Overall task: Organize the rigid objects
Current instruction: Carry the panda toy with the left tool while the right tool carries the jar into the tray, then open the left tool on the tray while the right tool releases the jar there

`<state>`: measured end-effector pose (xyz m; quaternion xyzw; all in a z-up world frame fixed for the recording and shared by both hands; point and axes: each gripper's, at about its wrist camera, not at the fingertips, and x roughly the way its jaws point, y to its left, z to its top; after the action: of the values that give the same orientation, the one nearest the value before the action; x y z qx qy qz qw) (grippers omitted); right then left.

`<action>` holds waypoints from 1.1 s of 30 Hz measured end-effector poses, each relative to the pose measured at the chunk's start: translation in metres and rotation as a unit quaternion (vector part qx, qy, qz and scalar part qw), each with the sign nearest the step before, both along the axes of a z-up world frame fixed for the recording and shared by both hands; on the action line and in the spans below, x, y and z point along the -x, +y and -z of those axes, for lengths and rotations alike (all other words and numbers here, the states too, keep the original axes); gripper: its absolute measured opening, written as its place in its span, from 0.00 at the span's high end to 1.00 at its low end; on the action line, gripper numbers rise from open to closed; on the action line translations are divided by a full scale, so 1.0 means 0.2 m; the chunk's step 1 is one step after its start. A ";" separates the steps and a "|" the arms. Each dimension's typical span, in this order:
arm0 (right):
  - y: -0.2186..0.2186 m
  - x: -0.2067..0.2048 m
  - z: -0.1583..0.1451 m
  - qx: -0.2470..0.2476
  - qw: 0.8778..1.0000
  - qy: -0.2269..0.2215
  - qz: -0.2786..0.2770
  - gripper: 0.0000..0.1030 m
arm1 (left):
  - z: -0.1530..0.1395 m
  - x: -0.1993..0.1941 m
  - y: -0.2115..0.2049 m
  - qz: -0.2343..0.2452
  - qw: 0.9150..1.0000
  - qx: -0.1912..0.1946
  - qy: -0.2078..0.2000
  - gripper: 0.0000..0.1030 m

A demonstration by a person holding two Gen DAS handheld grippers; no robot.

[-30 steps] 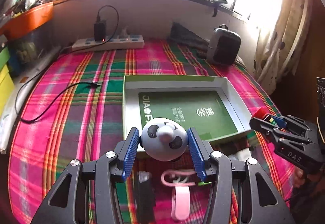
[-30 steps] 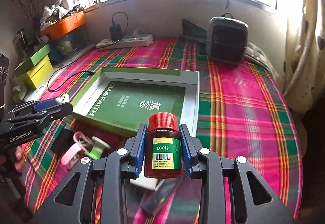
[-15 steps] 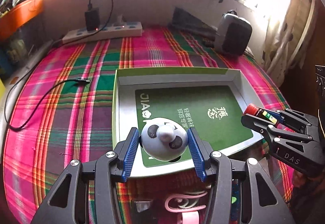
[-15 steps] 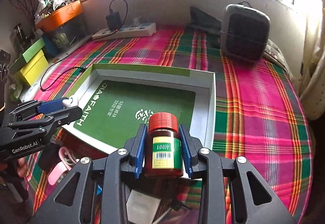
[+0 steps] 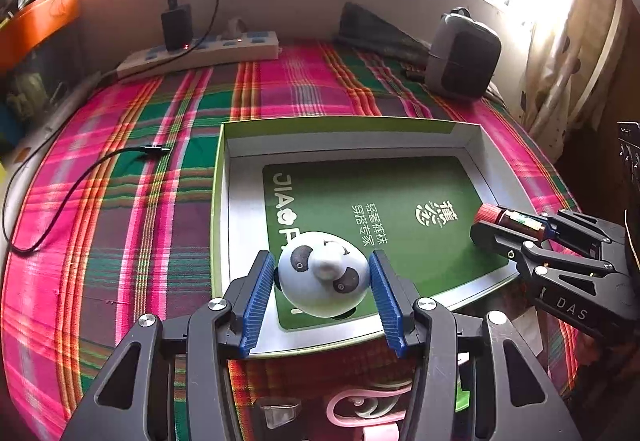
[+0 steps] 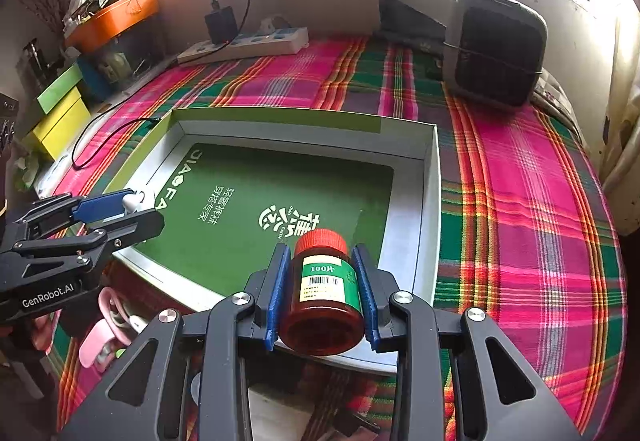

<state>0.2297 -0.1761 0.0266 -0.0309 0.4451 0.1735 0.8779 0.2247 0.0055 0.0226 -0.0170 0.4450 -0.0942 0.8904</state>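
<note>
Two items are in transit to the same receptacle. The panda figurine (image 5: 323,277), a rounded grey-white toy with black eye patches, sits between the blue ribbed pads of the left gripper (image 5: 322,295); the jaws stand wide because the body is broad, and the pads press on its two flanks. It hangs over the near left part of the shallow green-rimmed box (image 5: 224,177), above the green printed insert (image 5: 400,177).

The pill bottle (image 6: 323,289), amber with a red screw cap and a green-and-white label, is clamped across its body by the right gripper (image 6: 322,291) at a narrower setting. The cap points away from the camera, so the bottle lies tilted forward along the fingers. It is over the near right part of the same box, close to the right wall. In the left wrist view the bottle's cap reaches in over the box's right edge.

Both grippers point steeply down at the box, which suggests the placing step: each item appears ready to be lowered and released. Whether either item touches the insert cannot be told.

Outside the box, on the plaid cloth (image 6: 520,177), lie a pink clip (image 6: 102,337), a loose cable (image 5: 80,185), a power strip (image 5: 200,53) and a small heater (image 6: 496,45).
</note>
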 end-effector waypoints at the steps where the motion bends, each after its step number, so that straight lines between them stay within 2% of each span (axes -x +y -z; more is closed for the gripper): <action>1: 0.00 0.00 0.00 -0.001 1.000 0.002 0.002 0.68 | 0.00 0.00 0.00 0.001 1.000 -0.001 0.000 0.53; 15: 0.00 -0.01 0.01 -0.005 1.000 -0.002 0.004 0.68 | 0.00 0.00 -0.01 0.003 1.000 -0.002 0.001 0.53; 22: -0.01 0.00 0.01 -0.008 1.000 -0.006 0.007 0.61 | 0.00 0.00 -0.01 0.003 1.000 -0.003 -0.003 0.52; 33: -0.02 0.03 -0.03 -0.014 1.000 -0.022 0.011 0.60 | -0.01 0.04 0.00 -0.001 1.000 -0.007 -0.009 0.52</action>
<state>0.2245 -0.1796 0.0319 -0.0171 0.4233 0.1695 0.8898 0.2173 0.0046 0.0246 -0.0103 0.4378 -0.0902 0.8945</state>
